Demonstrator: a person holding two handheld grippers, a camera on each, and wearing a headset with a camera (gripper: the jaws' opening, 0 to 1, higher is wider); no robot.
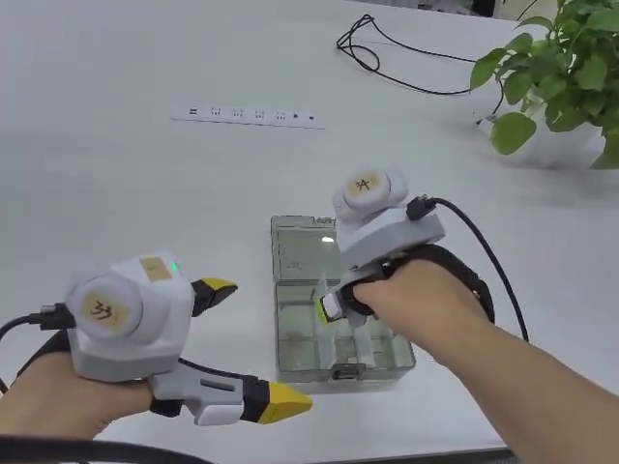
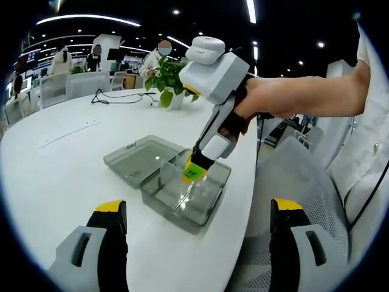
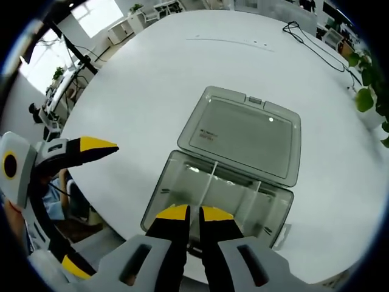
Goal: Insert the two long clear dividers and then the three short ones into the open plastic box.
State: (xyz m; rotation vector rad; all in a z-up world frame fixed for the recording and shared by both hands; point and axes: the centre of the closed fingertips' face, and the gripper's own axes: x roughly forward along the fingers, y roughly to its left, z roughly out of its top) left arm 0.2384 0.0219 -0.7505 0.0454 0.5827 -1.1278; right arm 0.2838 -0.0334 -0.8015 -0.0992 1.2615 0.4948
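The open plastic box [image 1: 290, 360] sits on the white table [image 1: 145, 213], near its front edge and right of centre in the head view. Its lid [image 1: 295, 246] is folded back flat on the far side.

The right gripper [image 3: 194, 214] points down into the middle of the box tray. Its yellow-tipped jaws are drawn almost together, leaving only a narrow slit. In the right gripper view a thin clear divider [image 3: 208, 179] stands on edge across the tray's short span. Its near end runs into that slit, so the jaws appear to pinch it. More clear walls stand in the tray to the right of it, though how many is hard to tell. The person's hand [image 1: 416, 300] wraps the gripper's handle just right of the box.

The left gripper [image 1: 253, 343] is held to the left of the box, apart from it, low over the table's near edge. Its jaws are spread wide with nothing between them, and they aim towards the box.

On the far side of the table lie a white power strip [image 1: 249, 114] and a looped black cable [image 1: 387, 58]. A green potted plant [image 1: 566, 68] stands at the far right.
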